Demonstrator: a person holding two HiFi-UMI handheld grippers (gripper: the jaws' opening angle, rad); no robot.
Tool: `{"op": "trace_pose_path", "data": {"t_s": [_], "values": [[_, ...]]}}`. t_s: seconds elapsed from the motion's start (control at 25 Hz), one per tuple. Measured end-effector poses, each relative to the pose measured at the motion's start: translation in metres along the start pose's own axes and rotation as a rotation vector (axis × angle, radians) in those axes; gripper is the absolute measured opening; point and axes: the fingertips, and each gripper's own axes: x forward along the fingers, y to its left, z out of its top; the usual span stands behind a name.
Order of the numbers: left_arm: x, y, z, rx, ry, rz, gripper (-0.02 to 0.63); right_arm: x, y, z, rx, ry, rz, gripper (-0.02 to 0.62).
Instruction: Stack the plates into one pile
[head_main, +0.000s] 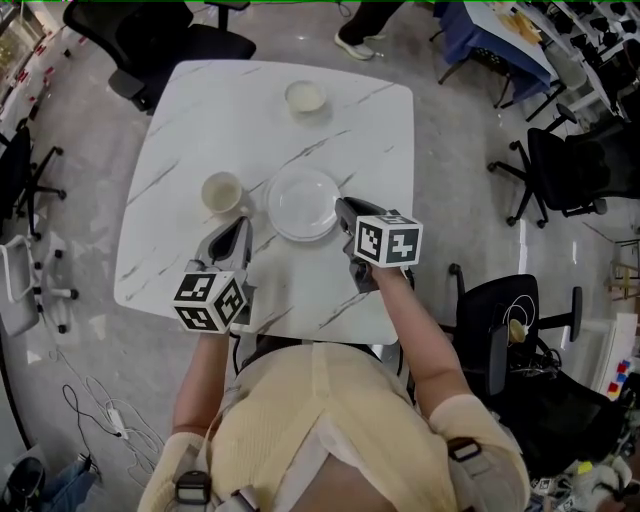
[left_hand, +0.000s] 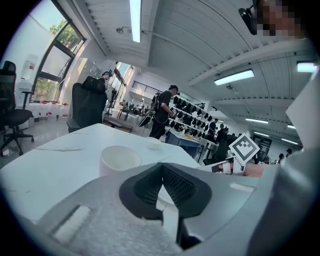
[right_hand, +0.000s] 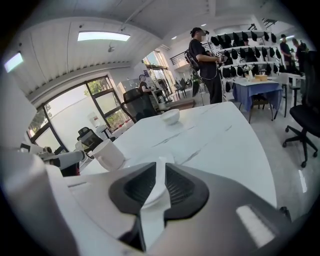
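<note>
A white plate lies in the middle of the white marble table. My right gripper is at the plate's right edge; in the right gripper view its jaws stand a little apart, open, with the plate's rim in the gap. Left of the plate, my left gripper hovers over the table, shut on nothing. Just beyond it stands a white cup. A small white bowl sits at the far side.
Black office chairs stand beyond the table at the top left, to the right and close by my right arm. A person stands beyond the table's far end. Cables lie on the floor at the lower left.
</note>
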Motion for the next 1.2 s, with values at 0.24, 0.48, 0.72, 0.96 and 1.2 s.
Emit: {"op": "trace_pose_path", "data": {"t_s": [0.24, 0.48, 0.72, 0.96, 1.2], "values": [[-0.004, 0.001, 0.001, 0.0, 0.005, 0.001, 0.0, -0.008, 0.006, 0.003, 0.007, -0.021, 0.003, 0.057], [-0.007, 0.004, 0.003, -0.003, 0.008, 0.004, 0.0, -0.015, 0.012, 0.006, 0.027, -0.039, 0.015, 0.043], [-0.01, 0.002, 0.006, -0.007, 0.004, 0.004, 0.0, -0.026, 0.022, 0.012, 0.014, -0.065, 0.029, 0.012], [-0.011, -0.001, 0.012, 0.005, -0.011, -0.007, 0.0, -0.039, 0.033, 0.02, 0.012, -0.112, 0.067, 0.003], [-0.011, 0.002, 0.015, 0.007, -0.008, -0.001, 0.0, -0.052, 0.035, 0.027, -0.018, -0.149, 0.039, 0.003]]}}
